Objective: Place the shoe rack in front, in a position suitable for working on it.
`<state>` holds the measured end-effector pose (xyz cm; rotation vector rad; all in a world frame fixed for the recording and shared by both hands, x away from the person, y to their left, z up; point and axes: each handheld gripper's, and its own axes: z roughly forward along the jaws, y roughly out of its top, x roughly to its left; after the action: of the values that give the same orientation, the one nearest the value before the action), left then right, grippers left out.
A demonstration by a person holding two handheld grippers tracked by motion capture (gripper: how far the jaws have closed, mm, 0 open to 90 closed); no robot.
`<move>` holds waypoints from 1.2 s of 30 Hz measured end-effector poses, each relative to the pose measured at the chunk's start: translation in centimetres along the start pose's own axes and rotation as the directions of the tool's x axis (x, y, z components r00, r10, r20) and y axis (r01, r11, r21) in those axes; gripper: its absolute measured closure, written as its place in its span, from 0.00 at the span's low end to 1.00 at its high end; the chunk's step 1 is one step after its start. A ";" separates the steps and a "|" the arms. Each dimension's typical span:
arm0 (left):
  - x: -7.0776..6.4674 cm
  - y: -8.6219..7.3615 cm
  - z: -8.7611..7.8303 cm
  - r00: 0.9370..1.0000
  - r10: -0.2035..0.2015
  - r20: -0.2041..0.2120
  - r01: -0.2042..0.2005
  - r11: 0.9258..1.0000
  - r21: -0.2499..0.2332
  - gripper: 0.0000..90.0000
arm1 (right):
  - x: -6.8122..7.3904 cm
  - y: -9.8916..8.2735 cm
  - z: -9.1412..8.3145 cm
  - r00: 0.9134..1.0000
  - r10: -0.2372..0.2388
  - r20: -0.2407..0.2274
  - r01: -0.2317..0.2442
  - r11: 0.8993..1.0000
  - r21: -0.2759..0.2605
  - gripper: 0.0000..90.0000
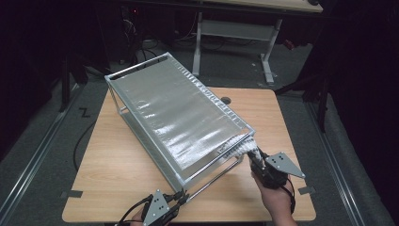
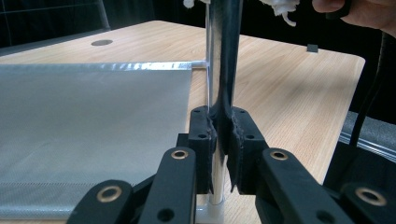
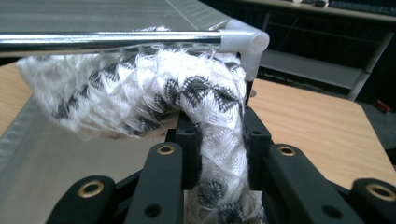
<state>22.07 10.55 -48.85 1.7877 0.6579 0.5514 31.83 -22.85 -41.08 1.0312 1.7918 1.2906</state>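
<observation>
Left gripper [image 1: 181,195]: at the near-left corner of the silver metal rack with grey mesh shelf [image 1: 179,110], jaws clamped tight on the rack's chrome upright tube [image 2: 223,70].
Rack: tilted on the light wooden table [image 1: 117,160].
White and black woven cloth [image 3: 140,93]: bunched under the rack's near-right corner rail.
Right gripper [image 1: 254,157]: at that corner, jaws pinched on the cloth.
</observation>
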 end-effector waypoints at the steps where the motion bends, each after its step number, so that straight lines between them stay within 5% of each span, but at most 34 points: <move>1: 0.0 0.0 0.0 1.000 -0.001 0.000 0.001 1.000 0.000 0.90 | 0.1 0.0 0.0 1.000 -0.004 0.002 0.004 1.000 -0.001 0.83; 11: 0.0 0.0 0.1 1.000 0.004 0.004 -0.004 1.000 -0.001 0.90 | 1.3 0.1 -0.4 0.999 -0.027 -0.039 0.027 1.000 -0.009 0.83; 19: 0.0 0.1 0.3 1.000 0.007 0.009 -0.007 1.000 -0.001 0.90 | 3.8 0.3 -1.2 0.990 -0.048 -0.131 0.046 0.999 -0.019 0.83; 29: -0.1 0.1 0.4 1.000 0.009 0.011 -0.009 1.000 -0.002 0.90 | 7.3 0.6 -2.1 0.958 -0.060 -0.280 0.056 0.998 -0.023 0.83; 36: 0.0 0.1 0.4 1.000 0.010 0.011 -0.010 1.000 -0.002 0.90 | 9.0 0.8 -2.7 0.939 -0.080 -0.335 0.073 0.997 -0.033 0.83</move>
<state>22.31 10.22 -48.86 1.7919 0.6412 0.5479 25.65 -15.76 -40.34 0.7538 2.0432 1.5023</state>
